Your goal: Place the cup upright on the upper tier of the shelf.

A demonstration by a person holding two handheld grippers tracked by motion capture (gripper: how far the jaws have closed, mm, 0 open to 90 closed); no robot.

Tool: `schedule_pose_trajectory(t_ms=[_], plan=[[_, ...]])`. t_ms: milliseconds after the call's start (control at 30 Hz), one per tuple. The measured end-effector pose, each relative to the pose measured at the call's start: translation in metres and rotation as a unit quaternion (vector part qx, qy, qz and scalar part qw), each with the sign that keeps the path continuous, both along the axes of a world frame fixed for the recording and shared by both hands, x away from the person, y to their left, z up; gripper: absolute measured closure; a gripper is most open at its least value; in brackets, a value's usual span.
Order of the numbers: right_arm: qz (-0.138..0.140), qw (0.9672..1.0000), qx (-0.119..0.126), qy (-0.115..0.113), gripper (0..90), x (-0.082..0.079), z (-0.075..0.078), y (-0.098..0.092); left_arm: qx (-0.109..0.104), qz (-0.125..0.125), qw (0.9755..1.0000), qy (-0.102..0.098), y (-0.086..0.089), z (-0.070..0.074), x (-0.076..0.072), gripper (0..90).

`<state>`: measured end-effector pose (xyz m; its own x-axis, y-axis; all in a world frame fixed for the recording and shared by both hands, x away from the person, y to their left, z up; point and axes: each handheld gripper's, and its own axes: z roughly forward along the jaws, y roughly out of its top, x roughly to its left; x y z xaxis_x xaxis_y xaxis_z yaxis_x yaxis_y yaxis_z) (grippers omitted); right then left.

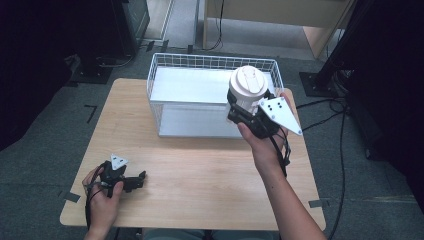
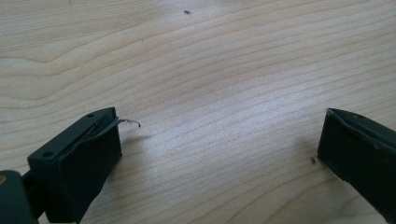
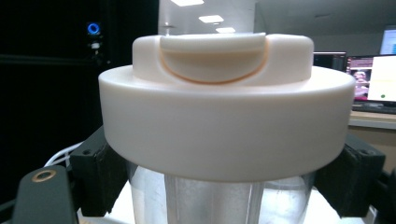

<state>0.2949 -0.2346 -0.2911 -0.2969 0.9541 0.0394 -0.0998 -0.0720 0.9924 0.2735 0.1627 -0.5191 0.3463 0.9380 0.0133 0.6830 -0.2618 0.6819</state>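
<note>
My right gripper (image 1: 243,111) is shut on a clear jar with a cream lid (image 1: 248,86), held upright in the air over the front right part of the white wire basket (image 1: 165,107). In the right gripper view the jar's lid (image 3: 227,116) looms close, and the two jaws clamp the clear body just under it. My left gripper (image 1: 141,177) rests low on the wooden table (image 1: 200,175) near its front left corner. In the left gripper view that gripper (image 2: 219,140) stands open with bare wood between its jaws.
The basket stands at the back middle of the table, with a white panel inside it. Black cables (image 1: 340,150) trail off the table's right side. Dark equipment stands on the floor to the left and right.
</note>
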Motion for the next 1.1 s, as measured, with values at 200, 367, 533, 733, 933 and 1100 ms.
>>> schedule_pose_trajectory(t_ms=[200,367,533,733,933,1100], plan=[[-0.020,0.9998,0.005,0.004,15.3,0.022,0.006,0.000,0.000,0.000,1.0000,0.000,0.000,0.000,0.000,0.0],[-0.039,0.9991,0.001,0.016,15.3,0.045,0.003,0.001,0.000,0.000,1.0000,0.000,0.000,0.000,0.000,0.0],[-0.054,0.9985,-0.006,0.012,15.3,0.062,0.000,0.006,0.000,0.000,1.0000,0.000,0.000,0.000,0.000,0.0],[-0.063,0.9978,-0.013,0.015,15.3,0.081,0.001,0.011,0.000,0.000,1.0000,0.000,0.000,0.000,0.000,0.0],[-0.079,0.9966,-0.012,0.019,15.4,0.101,0.005,0.014,0.000,0.000,1.0000,0.000,0.000,0.000,0.000,0.0],[-0.084,0.9961,-0.012,0.024,15.3,0.112,0.005,0.017,0.000,0.000,1.0000,0.000,0.000,0.000,0.000,0.0]])
